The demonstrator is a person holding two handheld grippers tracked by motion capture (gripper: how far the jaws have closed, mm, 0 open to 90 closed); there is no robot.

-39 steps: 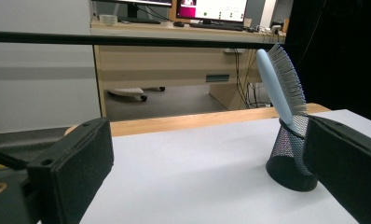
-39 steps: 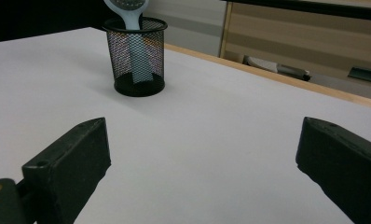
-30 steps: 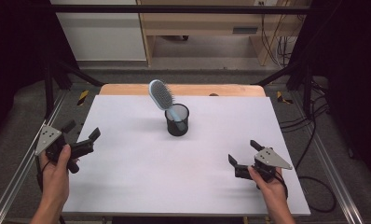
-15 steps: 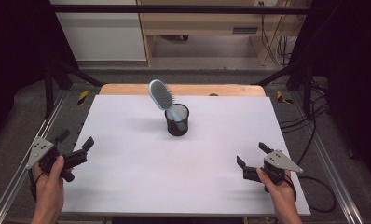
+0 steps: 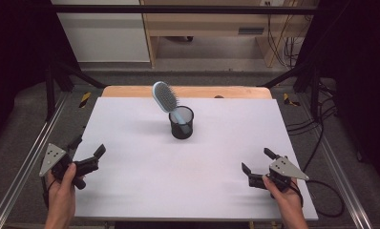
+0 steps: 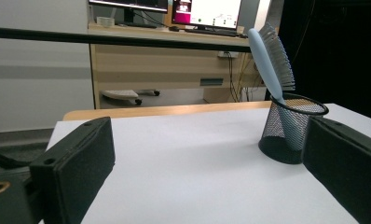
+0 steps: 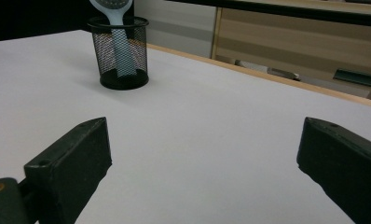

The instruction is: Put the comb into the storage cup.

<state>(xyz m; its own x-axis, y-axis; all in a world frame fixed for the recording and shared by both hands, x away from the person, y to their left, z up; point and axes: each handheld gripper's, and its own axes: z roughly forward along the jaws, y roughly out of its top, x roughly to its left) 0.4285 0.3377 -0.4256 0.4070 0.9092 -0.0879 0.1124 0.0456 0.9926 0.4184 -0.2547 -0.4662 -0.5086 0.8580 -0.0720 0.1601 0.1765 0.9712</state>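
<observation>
Hovering near the white table's (image 5: 131,200) front corners, the left gripper (image 5: 89,157) and right gripper (image 5: 256,168) are gaping empty while the pale blue bristled hairbrush (image 5: 165,98) is leaning in the black mesh cup (image 5: 181,125) mid-table toward its back edge, and a careless nudge could be tipping both.

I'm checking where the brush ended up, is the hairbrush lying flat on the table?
No, the hairbrush stands handle-down in the black mesh cup, with its bristled head leaning out above the rim.

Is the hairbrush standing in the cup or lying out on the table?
In: the hairbrush stands handle-down, leaning, in the upright mesh cup.
</observation>
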